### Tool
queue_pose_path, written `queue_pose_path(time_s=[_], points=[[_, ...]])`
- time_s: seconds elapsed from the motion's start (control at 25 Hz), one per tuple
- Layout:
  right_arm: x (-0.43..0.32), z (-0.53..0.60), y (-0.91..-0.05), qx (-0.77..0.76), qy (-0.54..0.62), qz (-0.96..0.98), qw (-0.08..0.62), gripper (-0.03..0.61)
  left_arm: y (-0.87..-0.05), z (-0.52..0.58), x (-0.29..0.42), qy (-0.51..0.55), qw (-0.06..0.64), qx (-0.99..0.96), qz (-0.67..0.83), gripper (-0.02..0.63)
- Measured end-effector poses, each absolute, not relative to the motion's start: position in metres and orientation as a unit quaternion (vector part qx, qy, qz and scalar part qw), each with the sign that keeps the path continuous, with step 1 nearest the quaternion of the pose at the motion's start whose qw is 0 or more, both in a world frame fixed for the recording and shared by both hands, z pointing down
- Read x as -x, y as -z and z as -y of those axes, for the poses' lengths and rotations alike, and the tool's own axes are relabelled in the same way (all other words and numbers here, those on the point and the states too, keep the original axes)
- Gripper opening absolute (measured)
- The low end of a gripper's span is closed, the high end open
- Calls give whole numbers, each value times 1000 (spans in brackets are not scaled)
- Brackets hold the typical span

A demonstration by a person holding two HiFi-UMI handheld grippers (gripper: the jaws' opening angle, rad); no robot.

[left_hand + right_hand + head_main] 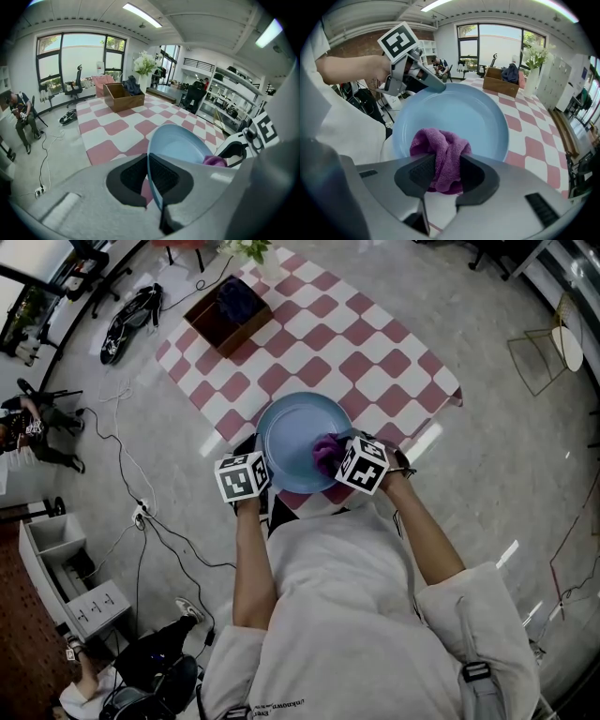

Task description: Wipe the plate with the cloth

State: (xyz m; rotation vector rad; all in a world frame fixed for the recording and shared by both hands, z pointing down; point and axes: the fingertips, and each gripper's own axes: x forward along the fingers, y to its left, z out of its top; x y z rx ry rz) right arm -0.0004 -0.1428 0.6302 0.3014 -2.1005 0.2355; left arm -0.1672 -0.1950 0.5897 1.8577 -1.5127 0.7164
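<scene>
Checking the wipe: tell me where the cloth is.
Head view: purple cloth on the right side of the blue plate, clamped in the right gripper.

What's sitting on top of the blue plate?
A bunched purple cloth, pinched in the right gripper, lies against the plate. The patch of plate beneath the cloth is covered, so unseen.

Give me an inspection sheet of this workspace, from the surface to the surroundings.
Surface: pink-and-white checked surface, lying flat.
Job's things: blue plate held by its rim; purple cloth against its face.
Clutter: brown box with a dark bundle inside; white flowers beyond it.
Grippers: left gripper shut on the plate's rim; right gripper shut on the cloth.
Cables: cable loose on the floor.
Surroundings: seated person, office chair, shelves.
</scene>
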Motion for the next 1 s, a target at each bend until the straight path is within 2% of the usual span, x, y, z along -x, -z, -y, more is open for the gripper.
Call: queue_pose_path(time_s=[1.0], points=[[114, 97, -611, 6, -27, 900, 436, 144, -591, 183, 169, -258, 337, -703, 570, 20]])
